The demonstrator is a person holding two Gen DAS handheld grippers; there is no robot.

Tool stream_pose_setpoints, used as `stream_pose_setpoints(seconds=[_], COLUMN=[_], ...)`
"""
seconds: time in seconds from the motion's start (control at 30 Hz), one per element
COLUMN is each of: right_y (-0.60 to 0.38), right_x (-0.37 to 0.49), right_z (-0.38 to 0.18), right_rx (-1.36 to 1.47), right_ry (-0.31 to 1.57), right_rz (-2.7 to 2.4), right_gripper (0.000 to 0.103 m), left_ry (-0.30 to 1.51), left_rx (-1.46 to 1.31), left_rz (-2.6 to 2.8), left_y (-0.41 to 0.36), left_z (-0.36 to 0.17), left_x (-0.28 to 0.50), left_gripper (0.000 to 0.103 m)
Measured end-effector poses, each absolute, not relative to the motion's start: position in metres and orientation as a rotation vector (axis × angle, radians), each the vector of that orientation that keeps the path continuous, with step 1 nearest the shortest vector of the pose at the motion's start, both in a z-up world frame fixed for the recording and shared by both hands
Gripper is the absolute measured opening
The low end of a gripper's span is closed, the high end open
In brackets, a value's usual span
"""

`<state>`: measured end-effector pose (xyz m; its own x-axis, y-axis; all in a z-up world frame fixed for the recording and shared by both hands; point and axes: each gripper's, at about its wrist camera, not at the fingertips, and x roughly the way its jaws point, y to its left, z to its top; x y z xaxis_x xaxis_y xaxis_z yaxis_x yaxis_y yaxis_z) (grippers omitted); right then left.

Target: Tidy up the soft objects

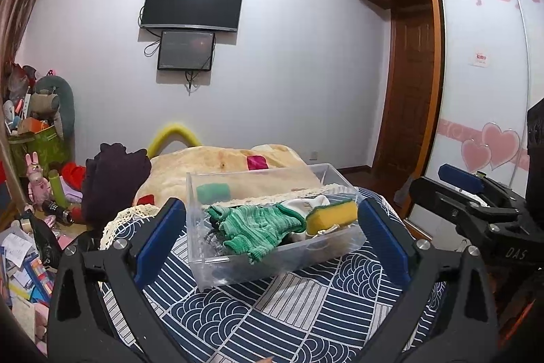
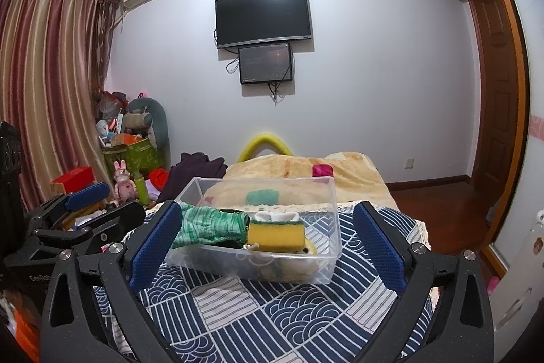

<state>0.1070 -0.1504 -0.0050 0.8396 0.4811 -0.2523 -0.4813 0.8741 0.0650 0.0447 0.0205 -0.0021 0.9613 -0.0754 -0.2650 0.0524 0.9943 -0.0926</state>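
Observation:
A clear plastic box [image 1: 217,271] [image 2: 326,267] sits on a navy-and-white patterned cloth [image 1: 289,322] [image 2: 272,312]. Inside it lie a green knitted glove [image 1: 258,227] [image 2: 210,223], a yellow sponge with a green back [image 1: 331,215] [image 2: 275,235], and a white sock [image 1: 306,203] [image 2: 275,216]. My left gripper [image 1: 272,233] is open and empty, its blue pads either side of the box, a little in front of it. My right gripper [image 2: 268,244] is also open and empty, likewise straddling the box. Each gripper shows at the edge of the other's view.
Behind the box lies a beige blanket [image 1: 217,159] [image 2: 292,165] with a pink patch and a green sponge-like piece [image 1: 213,192] [image 2: 262,197]. A dark garment [image 1: 112,179] lies at the left. Clutter and toys [image 1: 37,159] crowd the left floor. A wardrobe [image 1: 482,91] stands at the right.

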Motion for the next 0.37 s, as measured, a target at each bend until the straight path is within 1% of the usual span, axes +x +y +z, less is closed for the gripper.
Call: stream_pose_setpoints(seconds=[0.37], right_y=[-0.1467], right_x=[0.108], right_z=[-0.0077], right_rx=[-0.006], right_ry=[0.277], right_rz=[0.515], right_gripper=[0.103], left_ry=[0.287], left_rx=[-0.078], left_rz=[-0.048], left_y=[0.0186], left_z=[-0.0027], left_x=[0.0458], left_gripper=[0.102])
